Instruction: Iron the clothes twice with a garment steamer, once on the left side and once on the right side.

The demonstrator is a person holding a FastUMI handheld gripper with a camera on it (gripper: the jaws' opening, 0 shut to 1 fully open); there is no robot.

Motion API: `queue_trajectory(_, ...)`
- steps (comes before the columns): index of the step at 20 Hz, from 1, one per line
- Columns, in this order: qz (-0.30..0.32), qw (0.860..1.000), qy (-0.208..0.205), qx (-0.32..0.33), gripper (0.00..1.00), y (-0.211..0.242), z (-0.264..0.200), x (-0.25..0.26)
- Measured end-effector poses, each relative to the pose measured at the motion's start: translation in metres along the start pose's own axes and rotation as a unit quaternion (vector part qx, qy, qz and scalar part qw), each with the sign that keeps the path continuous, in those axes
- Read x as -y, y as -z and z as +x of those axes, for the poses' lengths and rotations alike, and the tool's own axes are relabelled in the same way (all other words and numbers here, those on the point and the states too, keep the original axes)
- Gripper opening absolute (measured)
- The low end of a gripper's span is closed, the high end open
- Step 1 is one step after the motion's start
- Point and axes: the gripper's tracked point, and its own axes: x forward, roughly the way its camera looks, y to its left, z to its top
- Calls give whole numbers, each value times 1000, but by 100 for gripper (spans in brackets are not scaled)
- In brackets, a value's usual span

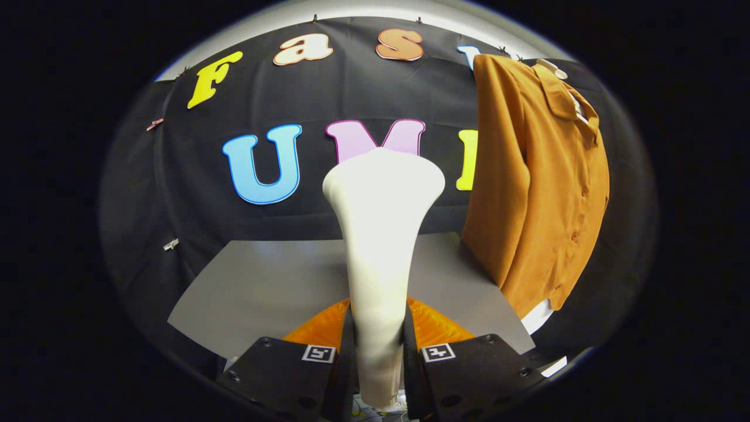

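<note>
A white garment steamer (381, 234) stands upright between my fingers, its handle clamped by both of them and its wide head rising ahead of me. My gripper (378, 346) is shut on that handle. An orange-brown buttoned shirt (539, 187) hangs on a hanger to the right of the steamer head, its front facing me, a white hem showing below it. The steamer head is apart from the shirt, left of its sleeve.
A grey tabletop (263, 293) lies below and beyond the fingers, against the black cloth wall (176, 176). Small clips (171, 244) pin the cloth at the left.
</note>
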Motion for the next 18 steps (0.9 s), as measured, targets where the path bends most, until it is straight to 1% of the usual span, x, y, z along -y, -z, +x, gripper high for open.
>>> queue_trajectory(5, 8, 999, 6, 31, 38, -3, -46, -5)
queue_trajectory(10, 18, 998, 21, 56, 38, 3, -100, -13)
queue_trajectory(14, 23, 997, 45, 59, 38, 19, -136, -8)
queue_trajectory(18, 34, 995, 77, 60, 38, 33, -165, 15)
